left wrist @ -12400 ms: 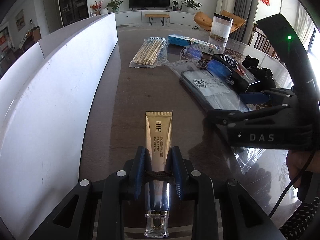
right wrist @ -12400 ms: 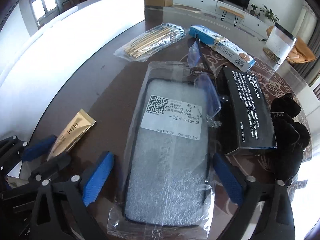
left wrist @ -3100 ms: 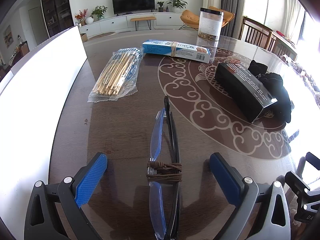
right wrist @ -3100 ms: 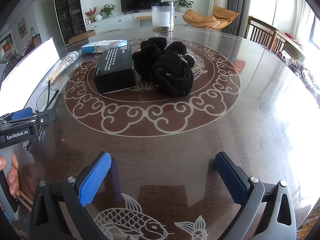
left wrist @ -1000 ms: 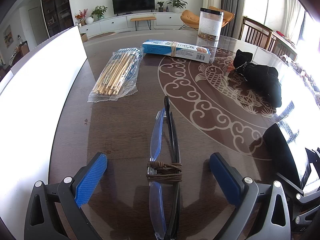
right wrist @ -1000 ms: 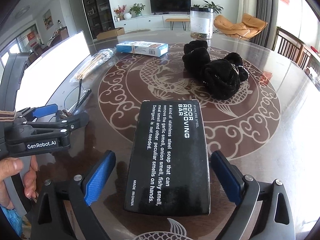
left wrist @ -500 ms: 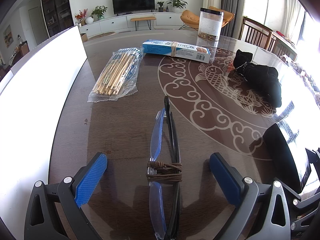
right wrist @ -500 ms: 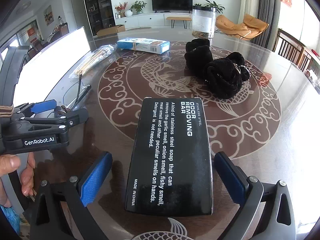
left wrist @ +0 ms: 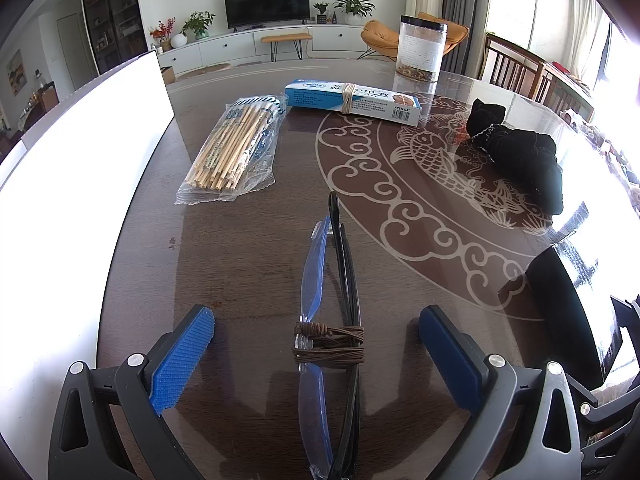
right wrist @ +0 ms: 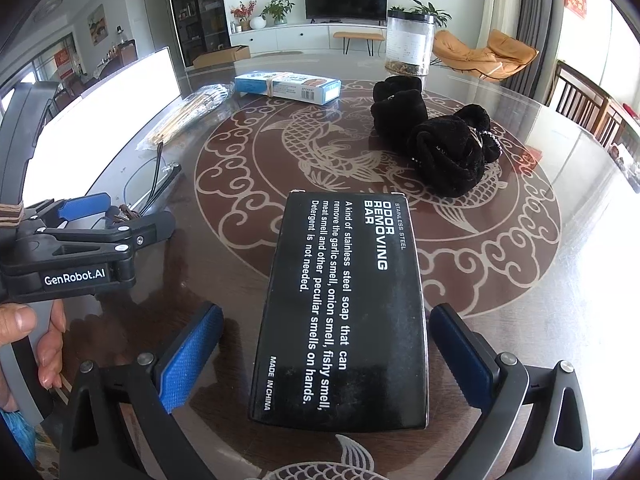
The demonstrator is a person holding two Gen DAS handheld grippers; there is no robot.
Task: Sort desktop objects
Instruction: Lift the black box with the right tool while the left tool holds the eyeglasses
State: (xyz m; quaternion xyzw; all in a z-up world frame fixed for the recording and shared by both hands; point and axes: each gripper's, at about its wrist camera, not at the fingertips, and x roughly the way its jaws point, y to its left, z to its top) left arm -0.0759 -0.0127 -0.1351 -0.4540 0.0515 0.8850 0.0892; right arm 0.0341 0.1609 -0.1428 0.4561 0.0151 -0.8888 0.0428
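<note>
Folded glasses [left wrist: 348, 264] with blue lenses, bound by a brown cord [left wrist: 328, 344], lie on the dark table between the pads of my left gripper [left wrist: 316, 316]. That gripper is open and touches nothing. A black box [right wrist: 352, 240] printed "ODOR REMOVING BAR" lies flat between the blue pads of my right gripper [right wrist: 324, 312]. It is open too, with a gap on each side of the box. The right wrist view shows the left gripper [right wrist: 140, 210] at the left, over the glasses [right wrist: 156, 184].
A bag of chopsticks [left wrist: 236, 148], a blue-and-white carton [left wrist: 352, 98] and a clear jar [left wrist: 420, 54] lie further back. Black fluffy fabric [right wrist: 444, 148] sits beyond the box. A white panel [left wrist: 80, 200] runs along the left. A person's hand [right wrist: 24, 328] holds the left gripper.
The black box came from beside the black fabric to between my right pads, and those pads have spread a little wider in the last second. The left gripper and glasses have stayed put.
</note>
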